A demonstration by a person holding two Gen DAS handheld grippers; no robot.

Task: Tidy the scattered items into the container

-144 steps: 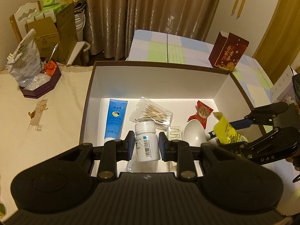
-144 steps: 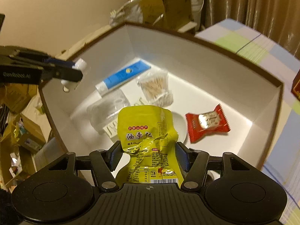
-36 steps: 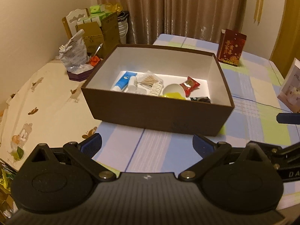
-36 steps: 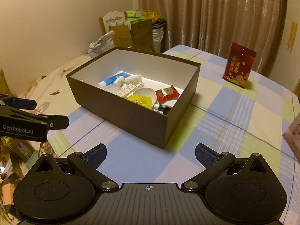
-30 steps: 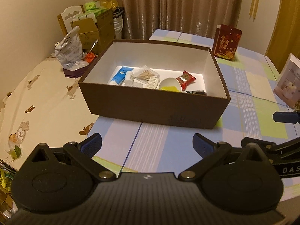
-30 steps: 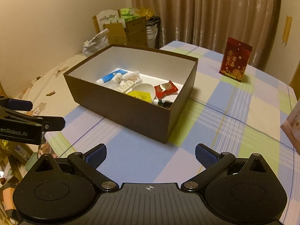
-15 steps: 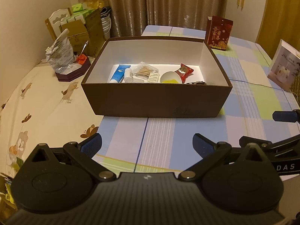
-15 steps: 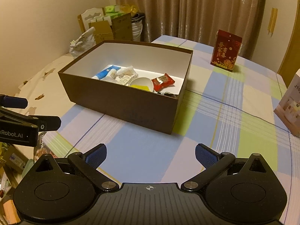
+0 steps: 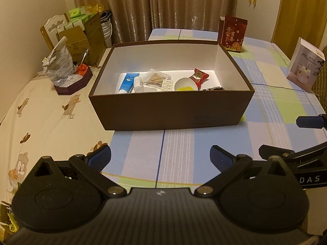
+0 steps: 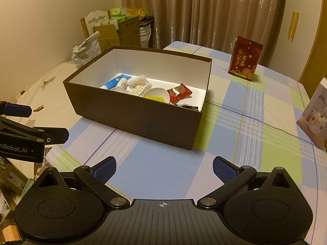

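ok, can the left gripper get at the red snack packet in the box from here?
Probably yes: left gripper is open and empty, brown box has no lid, red snack packet lies uncovered on top; it must clear the near wall.

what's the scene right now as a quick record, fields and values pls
container: brown box, open top, white inside, on the checked cloth
in box: blue tube, white bottle, bag of cotton swabs, white bowl holding something yellow, red snack packet, dark item at the near right corner
left gripper: open, empty, short of the box
right gripper: open, empty, short of the box
outside box: red card box, white carton
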